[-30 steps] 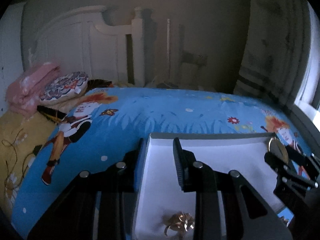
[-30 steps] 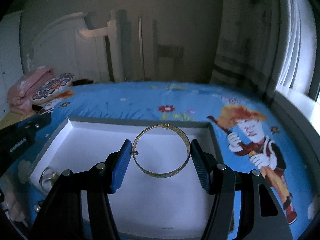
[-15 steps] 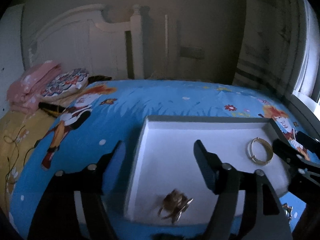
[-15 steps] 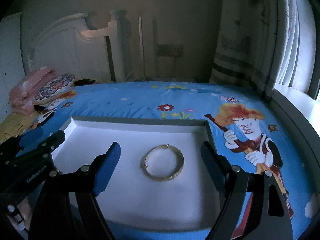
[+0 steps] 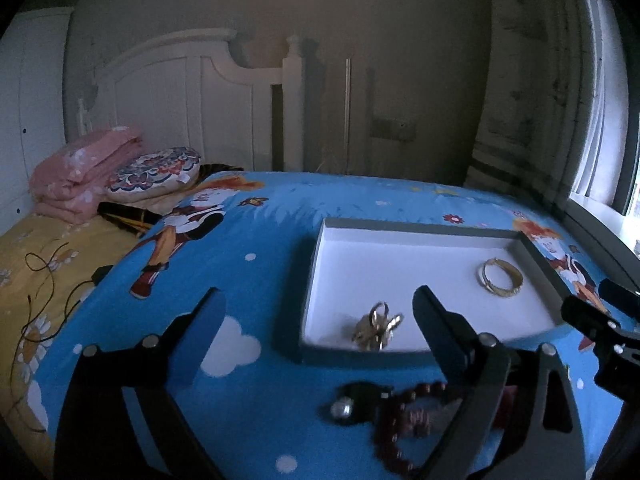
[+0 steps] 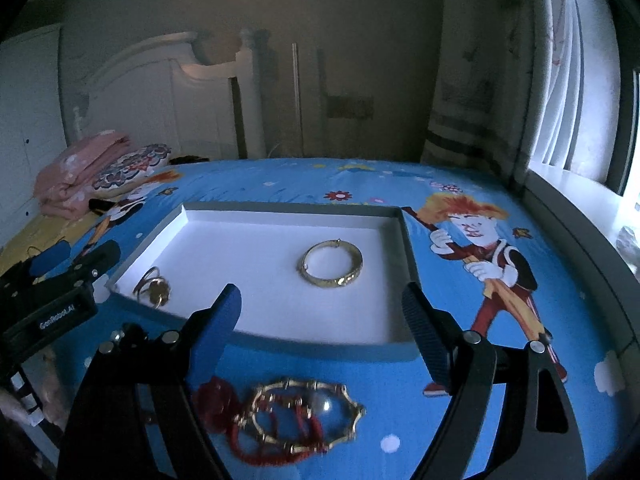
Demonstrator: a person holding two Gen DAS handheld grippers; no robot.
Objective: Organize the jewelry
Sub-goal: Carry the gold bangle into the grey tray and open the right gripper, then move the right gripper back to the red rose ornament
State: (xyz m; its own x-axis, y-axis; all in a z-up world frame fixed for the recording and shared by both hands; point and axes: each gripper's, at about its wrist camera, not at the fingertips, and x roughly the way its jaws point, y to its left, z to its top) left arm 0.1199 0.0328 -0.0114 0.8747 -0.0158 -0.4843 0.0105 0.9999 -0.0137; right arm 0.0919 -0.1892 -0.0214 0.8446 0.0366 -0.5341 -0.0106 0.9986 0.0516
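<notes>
A shallow grey tray (image 5: 424, 227) (image 6: 288, 209) with a white floor lies on the blue cartoon bedspread. On its floor lie a gold bangle (image 5: 500, 278) (image 6: 332, 264) and a small cluster of gold rings (image 5: 378, 326) (image 6: 154, 286). My left gripper (image 5: 320, 308) hovers short of the tray's near left corner, its jaws opening and gripping nothing. My right gripper (image 6: 320, 304) stands open before the tray's near wall, empty. Loose on the bedspread near me are a dark red bead string (image 5: 400, 420), a gold segmented bangle (image 6: 308, 416) and red cord bracelets (image 6: 272, 444).
Folded pink bedding (image 5: 80, 172) and a patterned cushion (image 5: 156, 170) sit at the far left by the white headboard (image 5: 180, 92). A thin black cord (image 5: 44, 280) trails over the yellow sheet. A curtain and window ledge (image 6: 580, 200) run along the right.
The right gripper let go of the gold bangle, which now lies flat in the tray. The left jaws spread wide. Both grippers drew back from the tray, bringing the loose jewelry into view.
</notes>
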